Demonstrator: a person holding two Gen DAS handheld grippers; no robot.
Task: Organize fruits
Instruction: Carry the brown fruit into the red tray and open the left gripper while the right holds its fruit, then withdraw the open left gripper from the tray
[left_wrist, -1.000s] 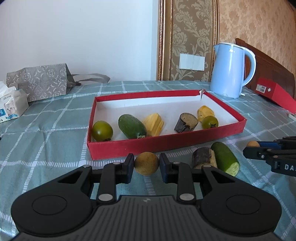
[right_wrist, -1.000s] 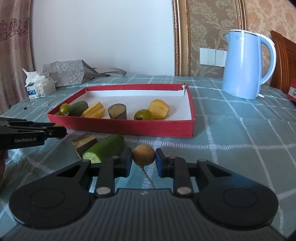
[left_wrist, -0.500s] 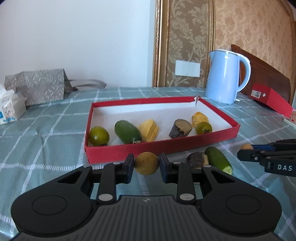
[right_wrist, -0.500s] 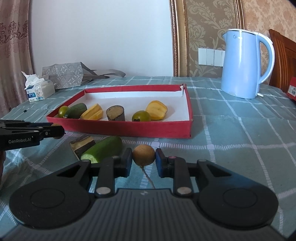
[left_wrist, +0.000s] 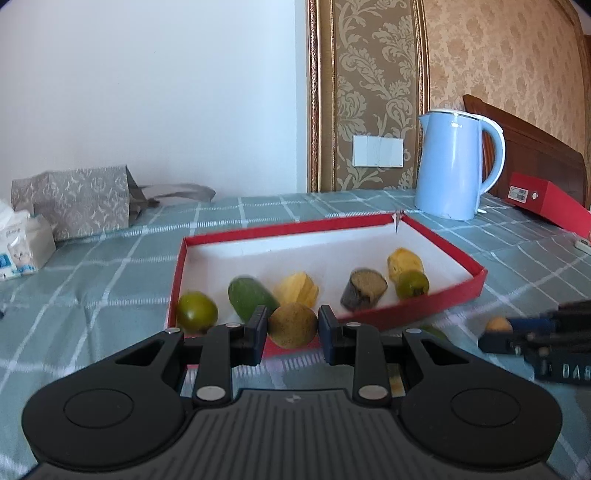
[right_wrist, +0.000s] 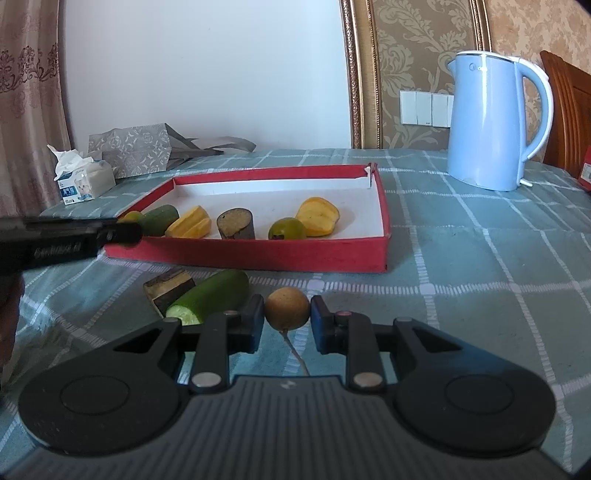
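Left wrist view shows the left gripper (left_wrist: 293, 329) with its jaws clenched on a round brown fruit (left_wrist: 293, 325), held in the air just in front of the near wall of the red tray (left_wrist: 436, 314). Beyond the jaws, inside the tray, lie a green round fruit (left_wrist: 196, 312), a green cucumber piece (left_wrist: 247, 302), a yellow ridged piece (left_wrist: 298, 290), a dark cut chunk (left_wrist: 364, 291), and a second green fruit (left_wrist: 412, 283) beside another yellow piece (left_wrist: 404, 261).

Right wrist view shows the right gripper (right_wrist: 287, 320) grasping a second brown fruit (right_wrist: 287, 309), its jaws pressed on both sides, low over the checked tabletop (right_wrist: 480, 280). Just left of these jaws, outside the tray (right_wrist: 258, 254), rest a cut cucumber (right_wrist: 210, 301) and a dark wedge (right_wrist: 168, 290). A blue kettle (right_wrist: 491, 122) stands far right beyond.
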